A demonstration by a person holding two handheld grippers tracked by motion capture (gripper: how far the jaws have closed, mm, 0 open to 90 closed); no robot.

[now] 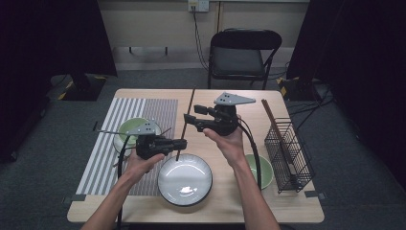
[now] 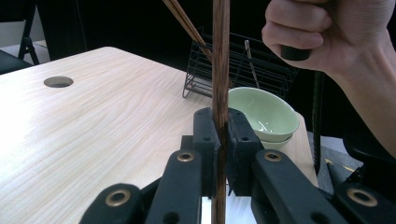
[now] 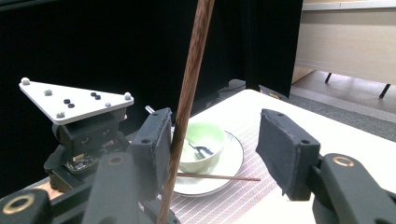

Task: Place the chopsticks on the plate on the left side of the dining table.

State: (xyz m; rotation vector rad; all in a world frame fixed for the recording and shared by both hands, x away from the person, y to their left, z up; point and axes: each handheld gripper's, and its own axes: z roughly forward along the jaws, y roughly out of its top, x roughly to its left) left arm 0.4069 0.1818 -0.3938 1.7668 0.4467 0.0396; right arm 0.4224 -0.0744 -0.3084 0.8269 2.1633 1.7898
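Note:
A long dark wooden chopstick [image 1: 186, 122] stands almost upright over the table. My left gripper [image 1: 180, 143] is shut on its lower part; in the left gripper view the stick [image 2: 220, 70] rises straight from the closed jaws [image 2: 220, 140]. My right gripper [image 1: 190, 120] is open higher up the same stick, coming in from the right. In the right gripper view the chopstick [image 3: 189, 93] runs beside the left pad [image 3: 156, 140], with a wide gap to the other pad. Whether it touches that pad I cannot tell.
A black-rimmed white plate [image 1: 185, 179] lies at the front centre. A green bowl [image 1: 262, 170] sits beside a black wire rack [image 1: 288, 153] that holds another chopstick [image 1: 270, 117]. On the striped mat [image 1: 103, 148], a green bowl [image 3: 201, 144] on a white plate, with a chopstick [image 3: 219, 177] across it.

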